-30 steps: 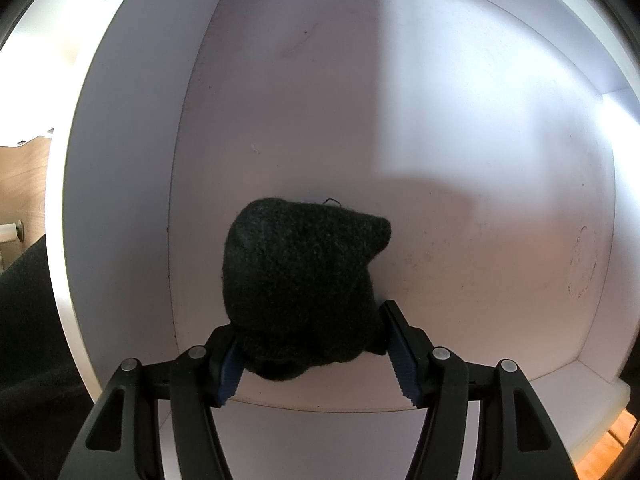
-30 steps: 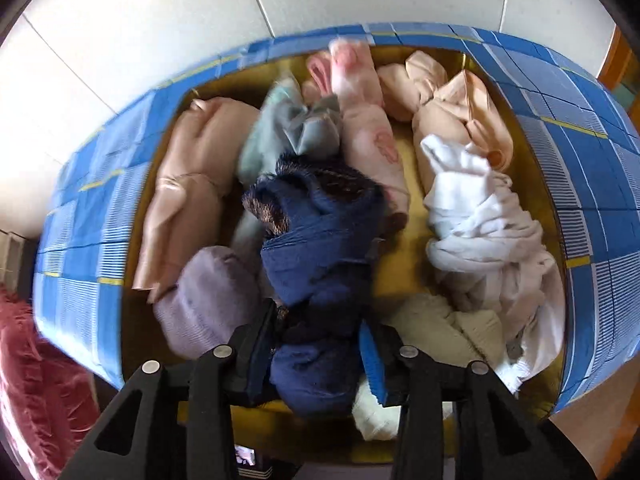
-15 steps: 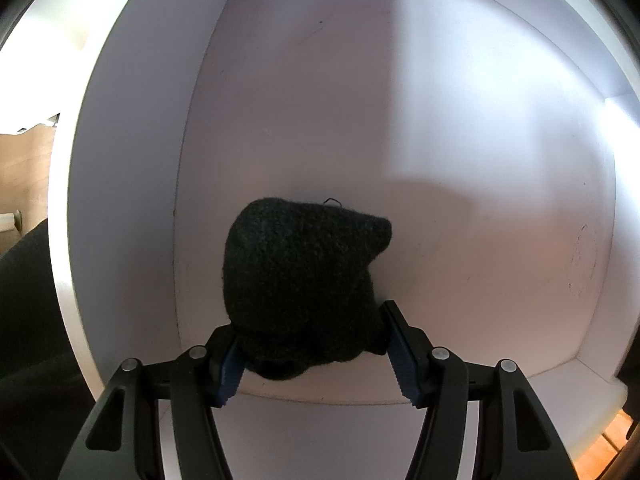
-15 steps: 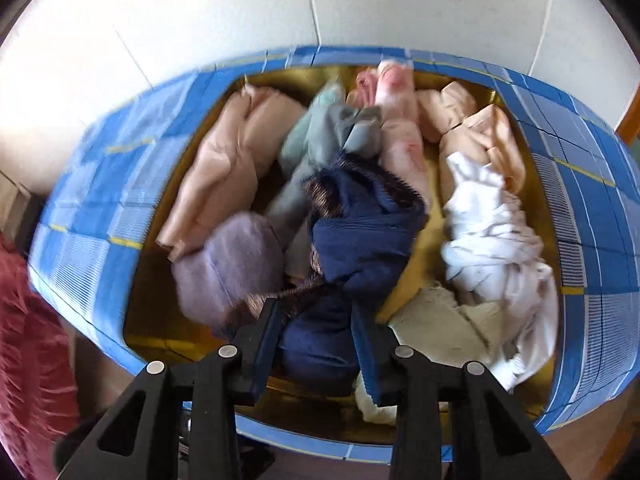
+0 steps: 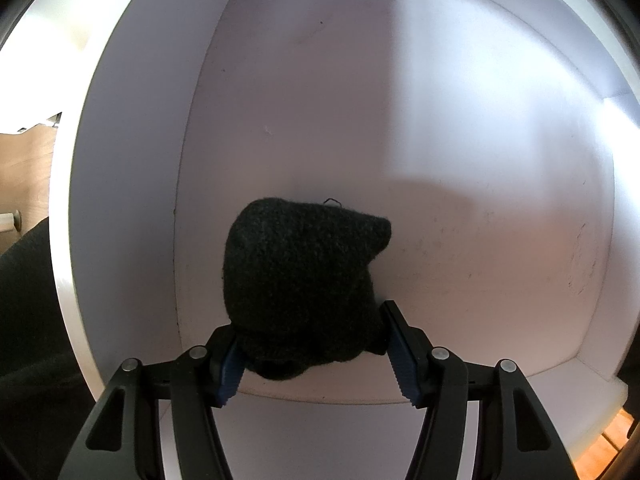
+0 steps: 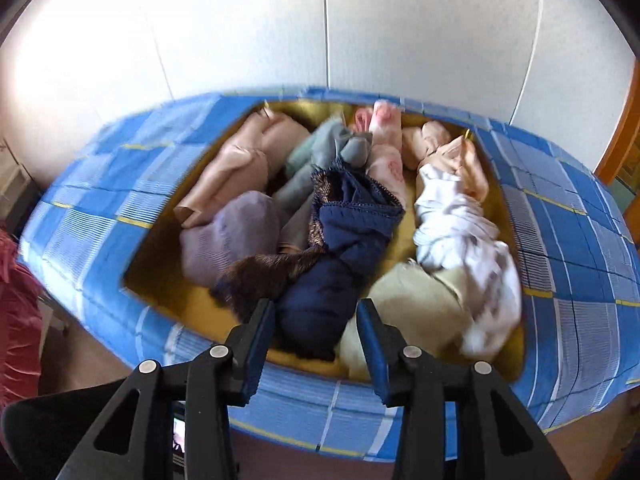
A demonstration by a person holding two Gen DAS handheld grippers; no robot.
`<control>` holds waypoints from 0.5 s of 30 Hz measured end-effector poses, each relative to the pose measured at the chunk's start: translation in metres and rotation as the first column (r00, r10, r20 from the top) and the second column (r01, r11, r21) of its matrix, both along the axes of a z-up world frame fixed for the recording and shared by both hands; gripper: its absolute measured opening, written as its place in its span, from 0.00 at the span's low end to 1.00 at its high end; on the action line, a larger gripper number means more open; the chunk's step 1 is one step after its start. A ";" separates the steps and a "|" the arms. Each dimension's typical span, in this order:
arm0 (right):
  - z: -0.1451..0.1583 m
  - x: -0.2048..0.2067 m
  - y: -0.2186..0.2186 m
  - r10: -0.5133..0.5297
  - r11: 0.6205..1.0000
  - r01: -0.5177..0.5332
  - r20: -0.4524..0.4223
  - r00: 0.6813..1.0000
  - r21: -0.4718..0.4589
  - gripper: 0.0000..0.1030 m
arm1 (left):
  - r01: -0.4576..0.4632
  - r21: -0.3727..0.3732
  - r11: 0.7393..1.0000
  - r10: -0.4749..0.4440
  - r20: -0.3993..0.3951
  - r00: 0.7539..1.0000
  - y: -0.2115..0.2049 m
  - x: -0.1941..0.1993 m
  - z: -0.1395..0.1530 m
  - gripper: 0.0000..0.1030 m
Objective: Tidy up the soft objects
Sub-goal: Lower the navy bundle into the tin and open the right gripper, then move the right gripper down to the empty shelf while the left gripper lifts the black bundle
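**Holdings, right wrist view**
- Blue checked fabric bin [image 6: 560,240], yellow-lined, filled the middle of the frame below pale wall panels [image 6: 400,20]. It held every garment listed here.
- White crumpled garment [image 6: 460,224], right side of the bin, running toward the lower right.
- Navy garment [image 6: 340,240], centre of the bin, with a brown lace trim [image 6: 272,272] trailing to the lower left. Its near end lay between the fingers of the right tool.
- Beige folded garment [image 6: 236,164], upper left of the bin.
- Lilac rolled piece [image 6: 232,236], just below the beige one.
- Cream piece [image 6: 416,300], lower right, beside the navy garment.
- Grey-green piece [image 6: 332,148], upper centre.
- Pink piece [image 6: 386,140], just right of the grey-green one.
- Red fabric [image 6: 16,320], left edge of the frame, outside the bin.
- Right tool [image 6: 315,304], bottom centre. Its jaws had just been opening and stood narrowly parted, with a thin gap on each side of the navy garment.

**Holdings, left wrist view**
- White compartment [image 5: 440,120], smooth walls and floor, filled the frame.
- Black knitted bundle [image 5: 296,264], lower centre, resting on the compartment floor near its left wall.
- Left tool [image 5: 308,320], bottom centre, half closed, with its blue pads [image 5: 230,372] set against both sides of the bundle's near end.
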State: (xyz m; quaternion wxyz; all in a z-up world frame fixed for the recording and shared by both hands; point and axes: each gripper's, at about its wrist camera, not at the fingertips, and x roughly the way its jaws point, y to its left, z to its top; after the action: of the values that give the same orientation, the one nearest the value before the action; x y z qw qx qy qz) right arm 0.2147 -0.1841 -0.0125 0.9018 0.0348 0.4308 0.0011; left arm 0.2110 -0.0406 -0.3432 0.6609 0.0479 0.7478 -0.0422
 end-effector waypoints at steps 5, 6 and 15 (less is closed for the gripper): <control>0.000 -0.057 -0.004 0.097 0.993 -0.104 0.129 0.987 0.049 0.47 | -0.007 -0.012 1.000 0.007 0.012 1.000 0.005 -0.003 0.002 0.59; -0.007 -0.066 0.000 0.125 0.991 -0.131 0.136 0.983 0.035 0.47 | -0.010 -0.016 1.000 0.010 0.017 1.000 0.005 -0.003 0.003 0.58; -0.125 -0.107 -0.012 0.123 0.991 -0.128 -0.131 0.984 -0.030 0.47 | -0.014 -0.067 0.998 0.020 0.082 0.996 0.014 -0.015 0.014 0.49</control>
State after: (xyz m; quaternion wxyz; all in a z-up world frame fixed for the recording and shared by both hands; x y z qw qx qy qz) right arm 0.1082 -0.1965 -0.1373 0.8707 -0.0098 0.4895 0.0472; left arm 0.1964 -0.0262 -0.3297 0.6928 0.0213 0.7184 -0.0594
